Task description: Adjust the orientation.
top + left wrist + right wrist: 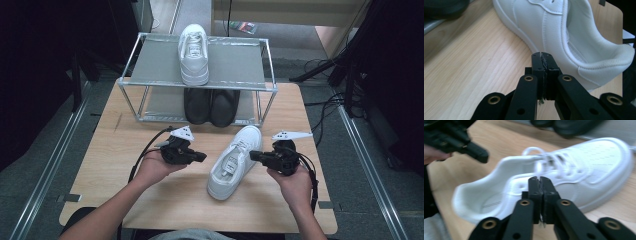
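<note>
High view alone shows my rack [270, 89]: two white sneakers [234, 162], two black shoes [210, 106]. Both my claws [202, 156] [251, 155] pressed together, empty.

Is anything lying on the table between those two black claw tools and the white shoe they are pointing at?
Nothing visible. The white shoe lies on the wooden table between the left gripper and the right gripper, with bare tabletop on either side of it. Both grippers' jaws are shut and empty.
</note>
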A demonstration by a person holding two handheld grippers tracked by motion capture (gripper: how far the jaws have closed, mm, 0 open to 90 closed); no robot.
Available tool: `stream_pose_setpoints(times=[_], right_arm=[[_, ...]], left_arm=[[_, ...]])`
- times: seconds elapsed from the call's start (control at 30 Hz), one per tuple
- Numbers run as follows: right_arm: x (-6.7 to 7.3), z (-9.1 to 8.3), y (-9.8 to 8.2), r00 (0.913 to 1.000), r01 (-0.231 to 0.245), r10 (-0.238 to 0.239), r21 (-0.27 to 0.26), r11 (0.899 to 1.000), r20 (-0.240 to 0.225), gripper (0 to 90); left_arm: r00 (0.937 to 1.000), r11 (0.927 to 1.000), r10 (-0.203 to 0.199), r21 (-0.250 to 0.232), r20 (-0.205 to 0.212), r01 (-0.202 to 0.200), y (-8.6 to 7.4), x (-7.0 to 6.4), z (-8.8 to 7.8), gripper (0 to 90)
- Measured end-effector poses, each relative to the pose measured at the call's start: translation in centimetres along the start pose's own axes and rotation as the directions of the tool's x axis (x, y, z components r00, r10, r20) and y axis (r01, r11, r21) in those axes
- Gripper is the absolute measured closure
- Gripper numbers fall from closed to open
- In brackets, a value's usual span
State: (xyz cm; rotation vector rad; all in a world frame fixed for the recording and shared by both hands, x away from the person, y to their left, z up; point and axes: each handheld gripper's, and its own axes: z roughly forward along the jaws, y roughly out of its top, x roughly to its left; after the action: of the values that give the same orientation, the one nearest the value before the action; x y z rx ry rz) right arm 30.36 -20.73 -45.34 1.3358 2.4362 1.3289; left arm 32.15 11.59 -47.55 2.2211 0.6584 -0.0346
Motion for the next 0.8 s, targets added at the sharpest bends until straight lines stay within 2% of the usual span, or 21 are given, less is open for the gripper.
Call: stream_pose_setpoints(times=[0.1, 0.2, 0.3, 0.33, 0.37, 0.5, 0.67, 0.8], right_arm=[[-1.2, 0.4, 0.2, 0.9982, -0.039, 0.039, -0.002, 0.999, 0.045, 90.0], [-2.2, 1.3, 0.2, 0.996, -0.055, 0.055, -0.001, 0.999, 0.07, 89.7], [-2.5, 2.6, 0.2, 0.9973, -0.05, 0.048, 0.034, 0.998, 0.055, 90.0], [-2.4, 3.1, 0.2, 0.9985, -0.046, 0.045, 0.055, 0.997, 0.032, 90.0], [-2.3, 3.3, 0.2, 0.9986, -0.039, 0.037, 0.056, 0.998, 0.037, 90.0], [-2.4, 3.4, 0.2, 0.9984, -0.051, 0.05, 0.06, 0.997, 0.027, 90.0], [-2.6, 3.6, 0.3, 0.9977, -0.067, 0.067, 0.07, 0.995, 0.011, 90.0], [-2.4, 3.9, 0.4, 0.9984, -0.056, 0.056, 0.078, 0.995, 0.006, 90.0]], left_arm=[[0.9999, 0.9998, 0.004, 0.019, 0.012, -0.004, 0.1, -0.3, 0.9, 89.9], [0.9996, 0.9995, 0.008, 0.03, 0.029, -0.009, 0.3, -0.6, 1.8, 89.7], [0.9994, 0.9993, 0.004, 0.037, 0.034, -0.005, 0.2, -0.9, 2.1, 89.7], [0.9996, 0.9993, 0.005, 0.038, 0.028, -0.006, 0.2, -1.0, 2.1, 89.9], [0.9994, 0.9995, 0.004, 0.033, 0.033, -0.005, 0.2, -1.0, 2.1, 89.9], [0.9986, 0.9993, -0.02, 0.033, 0.049, 0.019, 0.0, -1.0, 2.0, 90.0], [0.9986, 0.9992, -0.019, 0.035, 0.049, 0.017, -0.2, -1.3, 1.9, 90.0], [0.9973, 0.9989, -0.03, 0.037, 0.067, 0.028, -0.4, -1.6, 1.9, 90.0]])
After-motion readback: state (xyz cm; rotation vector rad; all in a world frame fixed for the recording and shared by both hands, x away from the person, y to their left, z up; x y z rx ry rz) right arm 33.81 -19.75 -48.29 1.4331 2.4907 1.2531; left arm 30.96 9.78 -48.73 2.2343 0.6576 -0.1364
